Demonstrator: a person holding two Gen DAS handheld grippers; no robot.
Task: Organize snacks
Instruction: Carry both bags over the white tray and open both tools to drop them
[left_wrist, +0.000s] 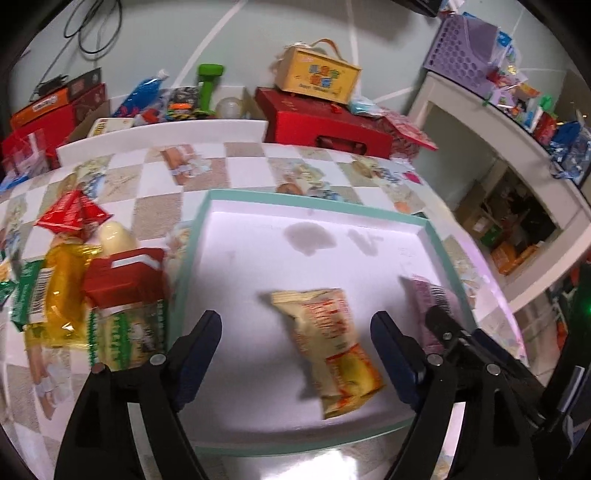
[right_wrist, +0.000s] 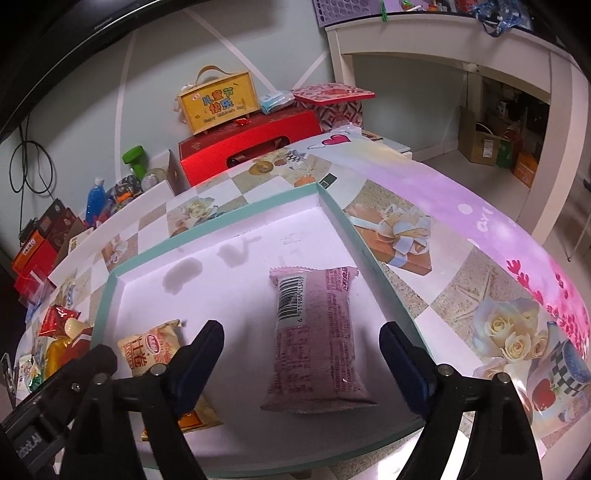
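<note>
A white tray with a teal rim (left_wrist: 295, 194) (right_wrist: 221, 221) lies on the patterned tablecloth. A yellow snack packet (left_wrist: 328, 347) (right_wrist: 151, 350) rests flat in it, between the wide-apart fingers of my left gripper (left_wrist: 297, 321), which do not touch it. A pink barcoded packet (right_wrist: 314, 332) (left_wrist: 424, 299) lies beside it near the tray's right wall, between the spread fingers of my right gripper (right_wrist: 303, 328), with clear gaps on both sides. Both grippers are open. Left of the tray sits a pile of loose snacks (left_wrist: 92, 288): red, yellow and green packets and a red box.
A red gift box (left_wrist: 325, 122) with a yellow carry box (left_wrist: 317, 74) on top stands behind the table. More boxes and bottles line the back left. A white shelf unit (left_wrist: 498, 122) with a purple basket (left_wrist: 461, 44) stands at the right.
</note>
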